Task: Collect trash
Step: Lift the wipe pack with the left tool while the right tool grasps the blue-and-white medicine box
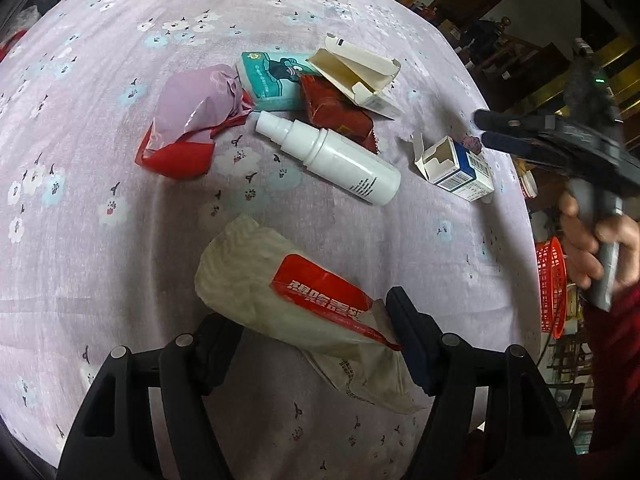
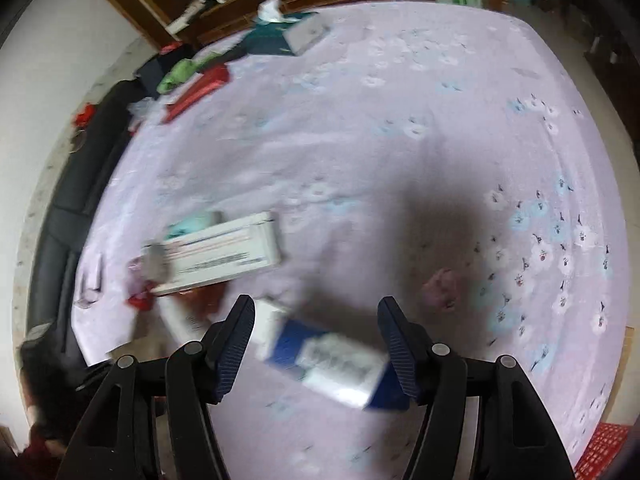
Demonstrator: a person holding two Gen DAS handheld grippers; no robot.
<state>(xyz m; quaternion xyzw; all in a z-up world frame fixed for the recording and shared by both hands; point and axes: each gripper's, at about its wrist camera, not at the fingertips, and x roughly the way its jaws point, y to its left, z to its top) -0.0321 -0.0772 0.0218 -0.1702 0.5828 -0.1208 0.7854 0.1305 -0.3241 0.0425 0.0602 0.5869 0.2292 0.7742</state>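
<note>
- Pinching a crumpled white wrapper [image 1: 288, 300] with a red label, the left gripper [image 1: 316, 320] has its jaws pressed against the wrapper's two sides, above the floral cloth of the table [image 1: 100, 140].
- Beyond the wrapper lies a white spray bottle [image 1: 328, 156] on its side, the landmark for the rest.
- Left of the bottle sits a crumpled purple-and-red bag [image 1: 188, 120]; behind it a teal tissue pack [image 1: 272, 80], a dark red packet [image 1: 336, 112] and a torn-open white carton [image 1: 360, 76] lie touching one another.
- Right of the bottle stands a small blue-and-white box [image 1: 460, 168] with its flap torn open.
- Over that box the right gripper [image 2: 316, 328] hovers with jaws spread; its own view is blurred and shows the box between the jaws.
- A hand [image 1: 592, 240] grips its handle, beside a red basket [image 1: 552, 284] past the table edge.
</note>
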